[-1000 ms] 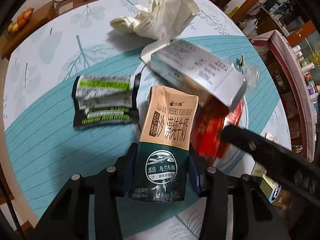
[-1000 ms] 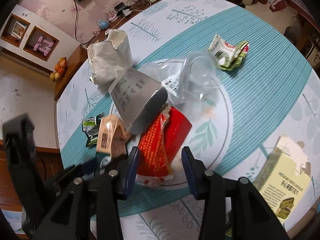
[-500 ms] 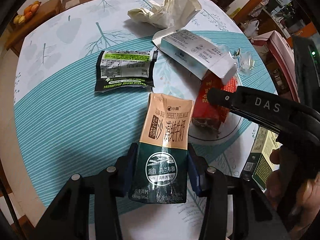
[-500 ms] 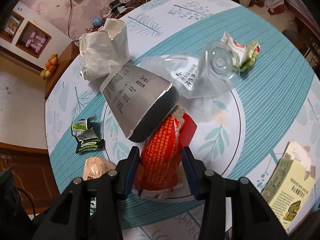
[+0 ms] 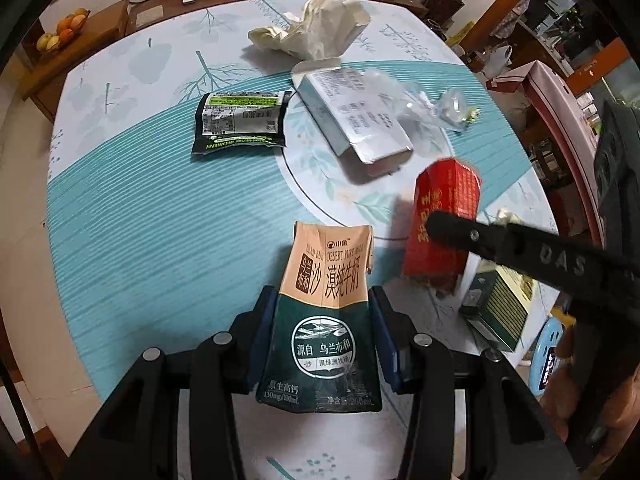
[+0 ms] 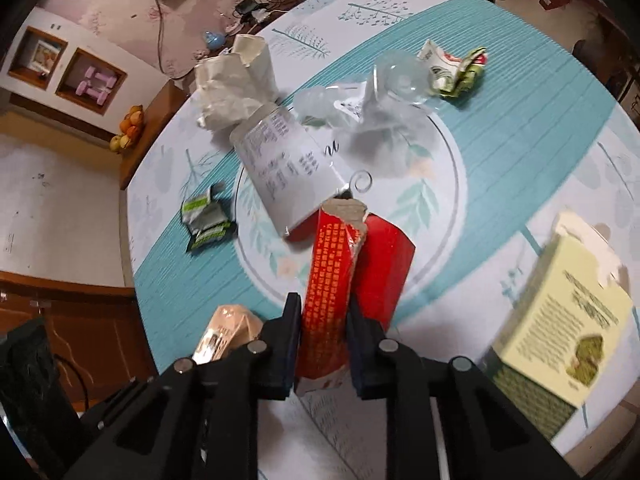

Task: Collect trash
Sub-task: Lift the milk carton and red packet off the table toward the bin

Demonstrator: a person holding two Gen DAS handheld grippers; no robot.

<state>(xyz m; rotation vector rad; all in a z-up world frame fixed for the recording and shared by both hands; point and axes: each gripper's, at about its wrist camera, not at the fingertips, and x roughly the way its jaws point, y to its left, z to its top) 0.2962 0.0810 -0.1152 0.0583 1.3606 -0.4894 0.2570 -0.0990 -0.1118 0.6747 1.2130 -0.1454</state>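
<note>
While my left gripper [image 5: 320,332] clamps the milk carton [image 5: 326,300] above the table [image 5: 160,220], my right gripper [image 6: 323,344] is closing on the torn red box [image 6: 340,276]; I fear the flimsy card buckles and slips out.

Milk carton [image 5: 324,312] reads "ULAN BUH DESERT PURE MILK", w/ big Chinese chars 沙漠纯牛奶, 源自 乌兰布和 under a round logo, and "130mg/100mL" at the base. Black arm of the right tongs [image 5: 560,260] bears "DAS". Red carton [image 6: 340,280] has rows of yellow Chinese print, too small to read; same for the silver-white box [image 5: 356,120] and the green-black wrapper [image 5: 240,120].
</note>
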